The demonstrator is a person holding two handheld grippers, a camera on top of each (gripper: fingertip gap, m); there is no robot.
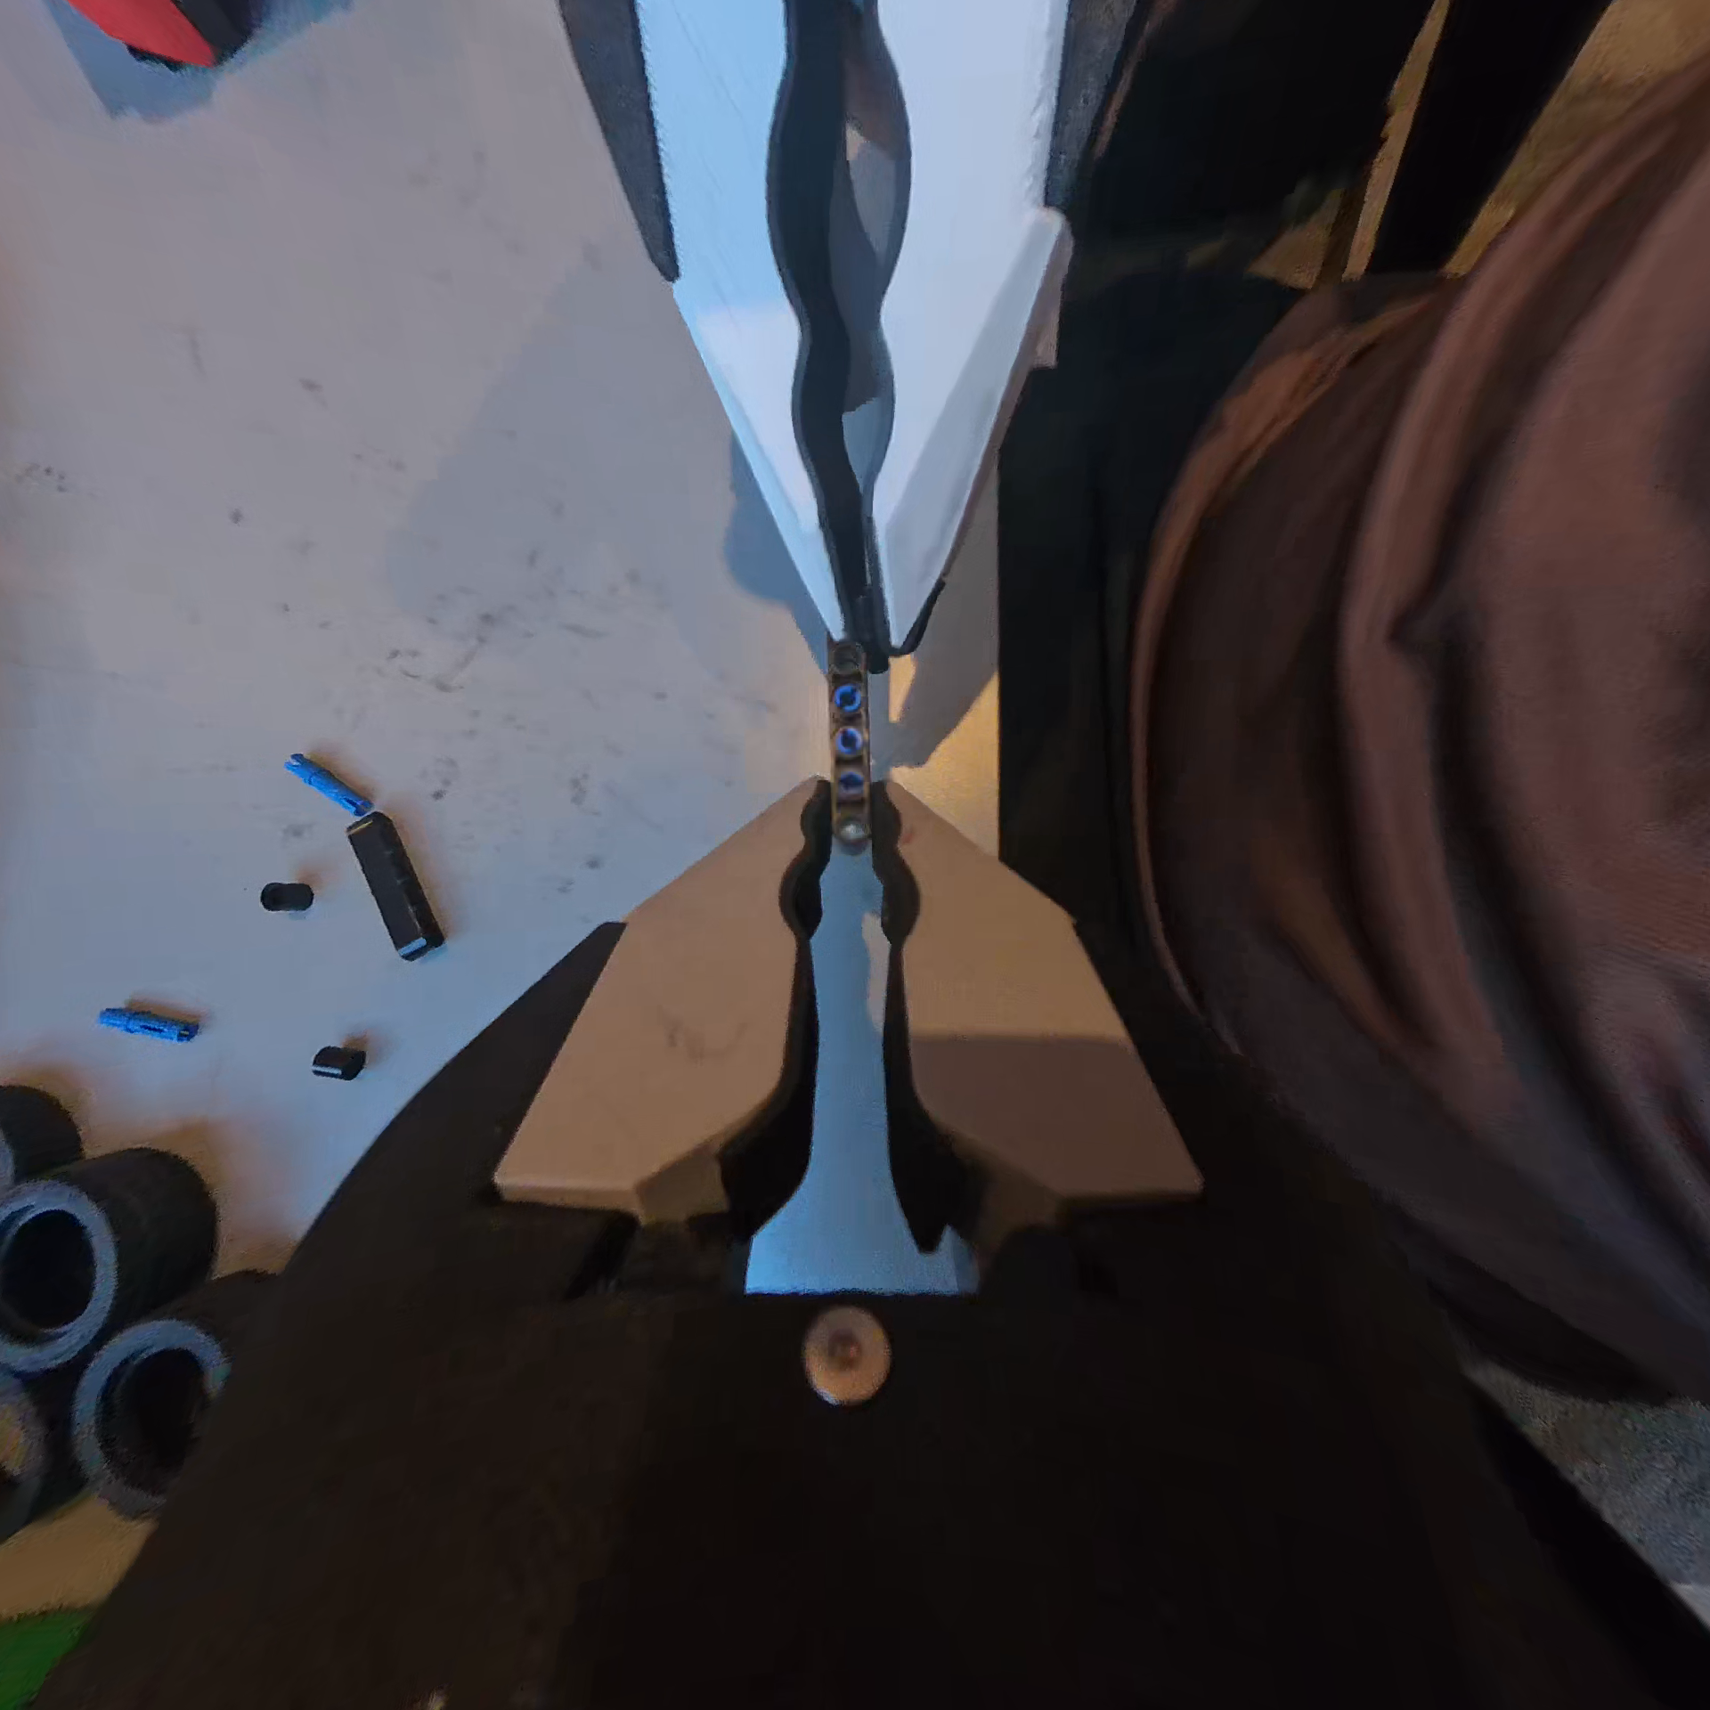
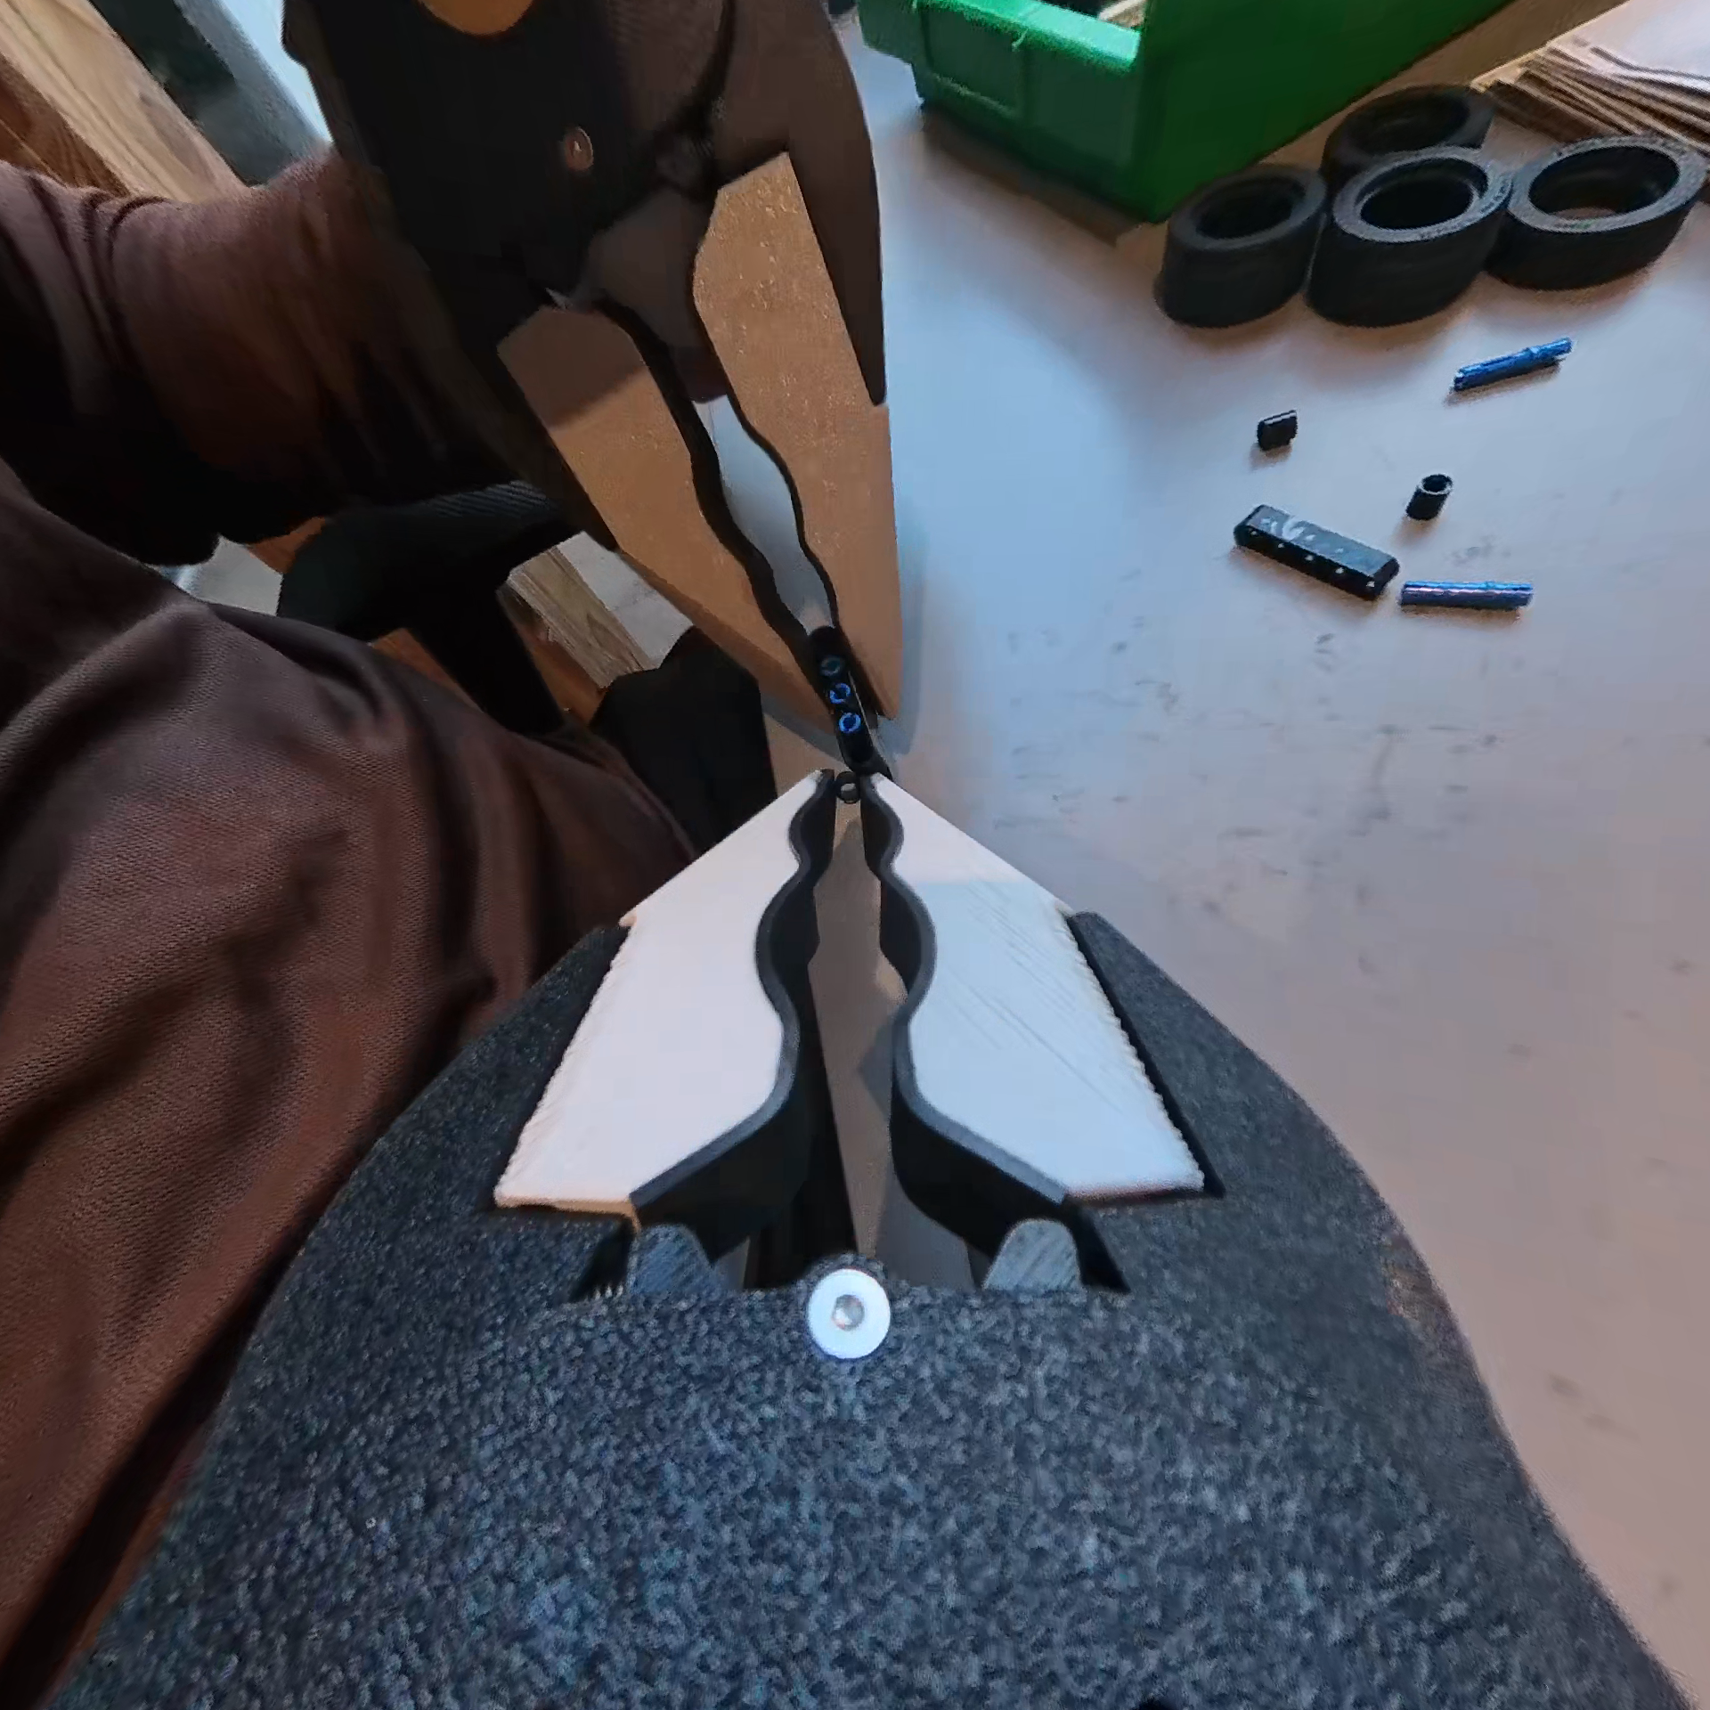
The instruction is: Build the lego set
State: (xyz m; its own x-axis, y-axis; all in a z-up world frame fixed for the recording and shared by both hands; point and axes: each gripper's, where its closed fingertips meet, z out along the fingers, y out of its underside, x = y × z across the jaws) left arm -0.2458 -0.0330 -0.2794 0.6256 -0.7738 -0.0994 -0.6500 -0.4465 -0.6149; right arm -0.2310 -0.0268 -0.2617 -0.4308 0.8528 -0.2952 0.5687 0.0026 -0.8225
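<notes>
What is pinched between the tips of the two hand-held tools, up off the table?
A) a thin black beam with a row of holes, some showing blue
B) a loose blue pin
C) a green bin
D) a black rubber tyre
A: the thin black holed beam bridges the tan left tool and the white right tool; tyres, pins and bin sit apart.

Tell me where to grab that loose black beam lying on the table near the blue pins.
Judging by its pose, take the black beam across its two long sides at mid-length, coming from above. It lies flat, and a blue pin sits close to one end, so the middle looks clearest.
</notes>
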